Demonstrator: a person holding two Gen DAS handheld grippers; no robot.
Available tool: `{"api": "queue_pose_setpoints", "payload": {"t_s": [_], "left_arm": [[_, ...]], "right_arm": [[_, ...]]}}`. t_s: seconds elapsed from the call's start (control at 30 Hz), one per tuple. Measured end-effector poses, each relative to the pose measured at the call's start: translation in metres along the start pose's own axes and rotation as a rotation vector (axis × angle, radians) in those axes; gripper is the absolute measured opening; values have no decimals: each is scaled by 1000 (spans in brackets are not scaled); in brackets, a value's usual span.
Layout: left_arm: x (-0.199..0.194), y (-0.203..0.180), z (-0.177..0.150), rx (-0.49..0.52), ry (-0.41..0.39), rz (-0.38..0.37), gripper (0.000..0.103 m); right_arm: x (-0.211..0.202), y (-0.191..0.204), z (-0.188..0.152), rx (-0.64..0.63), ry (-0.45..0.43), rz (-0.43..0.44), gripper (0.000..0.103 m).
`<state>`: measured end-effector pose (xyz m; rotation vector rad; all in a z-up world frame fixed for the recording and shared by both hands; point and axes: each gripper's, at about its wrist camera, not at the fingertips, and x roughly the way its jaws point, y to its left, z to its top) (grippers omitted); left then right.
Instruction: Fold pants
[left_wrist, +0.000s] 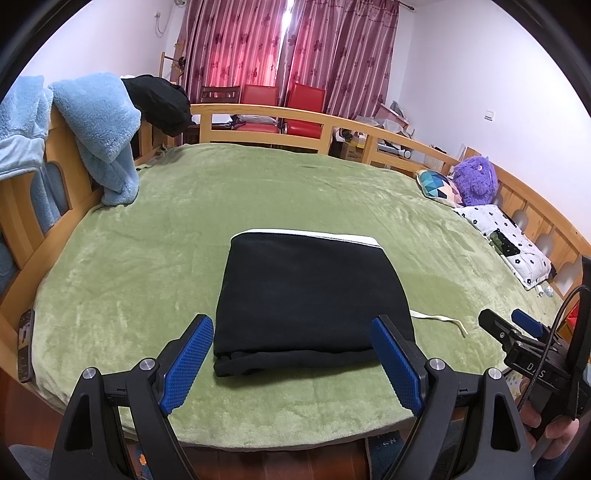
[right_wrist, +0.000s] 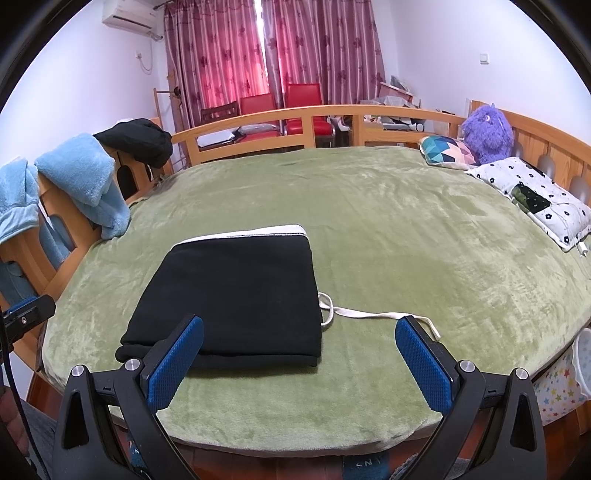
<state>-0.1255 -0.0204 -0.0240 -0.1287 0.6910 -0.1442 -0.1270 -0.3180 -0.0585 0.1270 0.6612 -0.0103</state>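
The black pants (left_wrist: 310, 299) lie folded into a compact rectangle on the green blanket (left_wrist: 258, 192), with a white waistband edge at the far side and a white drawstring (left_wrist: 439, 319) trailing out to the right. My left gripper (left_wrist: 291, 354) is open and empty, just short of the near fold. In the right wrist view the pants (right_wrist: 236, 295) sit left of centre with the drawstring (right_wrist: 373, 314) beside them. My right gripper (right_wrist: 299, 354) is open and empty, over the blanket near the pants' right corner. It also shows in the left wrist view (left_wrist: 517, 328).
A wooden bed rail (left_wrist: 266, 122) rings the bed. Blue fleece (left_wrist: 99, 129) and a black garment (left_wrist: 159, 103) hang on the left rail. Pillows (right_wrist: 532, 195) and a purple plush toy (right_wrist: 487, 129) lie at the right. A phone (left_wrist: 26, 343) rests on the left edge.
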Motion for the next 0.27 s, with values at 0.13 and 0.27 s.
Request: {"api": "queue_pose_setpoints", "payload": {"t_s": [0.13,0.27], "left_arm": [[0,0,0,-5,-4,-6,86],[3,2,1,-10,-6,-6,87]], "right_arm": [[3,0,0,-11,2,3,102],[7,-2,1,-14,-1,24,102]]}}
